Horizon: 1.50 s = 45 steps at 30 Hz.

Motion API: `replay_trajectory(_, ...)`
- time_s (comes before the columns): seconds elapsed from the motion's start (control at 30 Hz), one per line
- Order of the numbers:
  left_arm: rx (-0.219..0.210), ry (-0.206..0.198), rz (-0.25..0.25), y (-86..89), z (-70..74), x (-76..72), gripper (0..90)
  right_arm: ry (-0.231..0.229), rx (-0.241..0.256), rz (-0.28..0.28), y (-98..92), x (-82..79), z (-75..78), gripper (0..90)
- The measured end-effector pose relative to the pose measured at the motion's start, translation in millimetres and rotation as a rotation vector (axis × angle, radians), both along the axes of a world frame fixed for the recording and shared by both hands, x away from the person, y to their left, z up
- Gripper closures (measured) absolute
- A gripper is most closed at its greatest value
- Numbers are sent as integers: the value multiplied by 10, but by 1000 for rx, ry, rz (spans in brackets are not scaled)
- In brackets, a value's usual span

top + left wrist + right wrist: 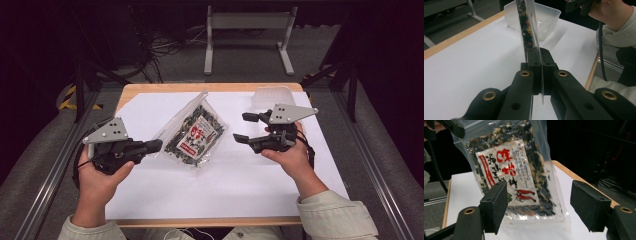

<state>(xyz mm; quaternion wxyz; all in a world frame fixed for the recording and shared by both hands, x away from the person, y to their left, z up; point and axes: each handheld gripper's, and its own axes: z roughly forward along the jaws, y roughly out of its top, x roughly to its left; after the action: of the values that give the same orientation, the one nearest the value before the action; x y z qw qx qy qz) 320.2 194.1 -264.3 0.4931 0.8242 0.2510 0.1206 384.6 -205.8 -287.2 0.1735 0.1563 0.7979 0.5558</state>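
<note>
Left gripper (pixel 150 147) pinches a crinkly clear bag (pixel 196 135) over the table (pixel 240 180).
Dark dried flakes fill it behind a white label; right gripper (pixel 245 127) jaws gape wide near a frosted plastic tub (pixel 272 95).

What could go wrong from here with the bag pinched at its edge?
The left gripper clamps only the thin edge of the snack bag, so it could slip out. The right gripper is open and apart from the bag, giving no support. Swinging might knock the plastic container.

Black tongs (pixel 155 146) (brass rivets), beige sleeves (pixel 336 216)
</note>
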Motion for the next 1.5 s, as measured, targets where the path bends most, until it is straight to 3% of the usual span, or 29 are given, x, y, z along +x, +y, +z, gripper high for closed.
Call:
replay_trajectory(0.27,-7,-5,-9,-15,36,-20,897,-3,-9,54,185,83,138,293)
replay_trajectory(0.63,-31,-46,-24,-25,86,-73,897,3,3,126,442,243,299,244)
replay_trajectory(1.0,-37,-62,-60,-60,97,-93,897,5,4,175,618,347,291,218)
replay_trajectory(1.33,-52,-64,-72,-90,86,-97,897,1,-9,230,721,336,251,211)
replay_trajectory(1.5,-55,-72,-71,-102,79,-98,897,-32,-24,220,737,301,231,299)
